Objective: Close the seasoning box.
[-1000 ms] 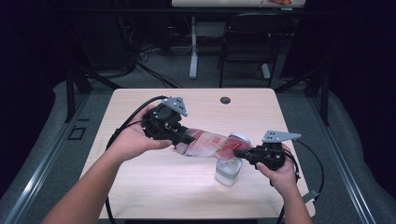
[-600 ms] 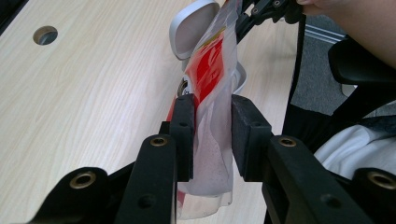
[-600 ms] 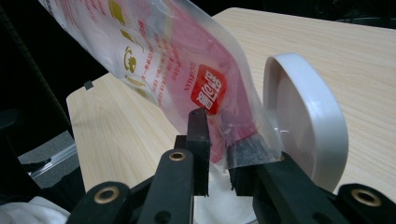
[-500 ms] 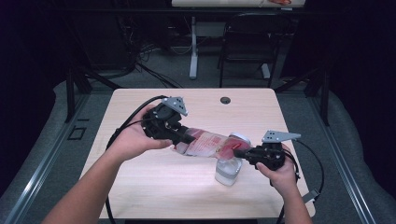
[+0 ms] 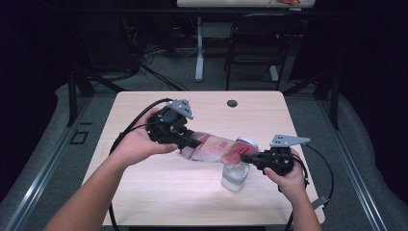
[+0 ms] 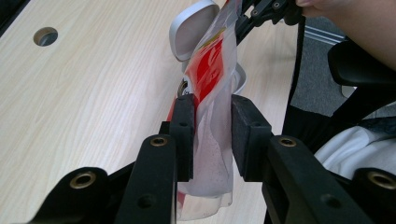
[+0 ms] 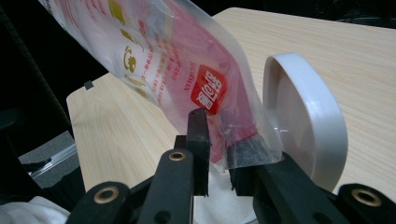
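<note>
Here my left gripper (image 5: 190, 143) pinches one end of a clear pouch with red print (image 5: 211, 148), its jaws pressed against the film on both sides. My right gripper (image 5: 246, 157) nips the opposite end, jaws closed on the pouch's edge. The pouch hangs stretched between them, tilted over a clear jar (image 5: 235, 175) that stands on the worktop (image 5: 269, 115). The jar's white flip lid (image 7: 306, 116) stands open just beside the pouch. White powder sits in the pouch near my left gripper's jaws.
</note>
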Motion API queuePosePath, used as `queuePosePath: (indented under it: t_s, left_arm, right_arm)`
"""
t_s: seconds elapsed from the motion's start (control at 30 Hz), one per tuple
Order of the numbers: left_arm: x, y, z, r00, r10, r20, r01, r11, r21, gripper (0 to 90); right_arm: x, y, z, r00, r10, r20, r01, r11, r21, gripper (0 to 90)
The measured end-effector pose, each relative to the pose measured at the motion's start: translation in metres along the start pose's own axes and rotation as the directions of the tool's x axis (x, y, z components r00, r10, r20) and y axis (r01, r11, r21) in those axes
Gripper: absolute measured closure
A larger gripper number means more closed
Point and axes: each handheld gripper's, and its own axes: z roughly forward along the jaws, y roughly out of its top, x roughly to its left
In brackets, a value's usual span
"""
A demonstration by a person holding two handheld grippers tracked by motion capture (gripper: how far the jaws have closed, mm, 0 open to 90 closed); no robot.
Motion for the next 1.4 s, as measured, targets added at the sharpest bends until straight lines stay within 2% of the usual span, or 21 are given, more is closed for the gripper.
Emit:
queuePosePath:
  t_s: [1.4]
  left_arm:
    - [0.0004,0.0061,0.0001,0.9999,0.008,0.012,-0.008,0.9999,-0.008,72.6]
  right_arm:
    - [0.0009,-0.0029,-0.0030,1.0000,0.008,-0.002,-0.008,1.000,-0.002,80.5]
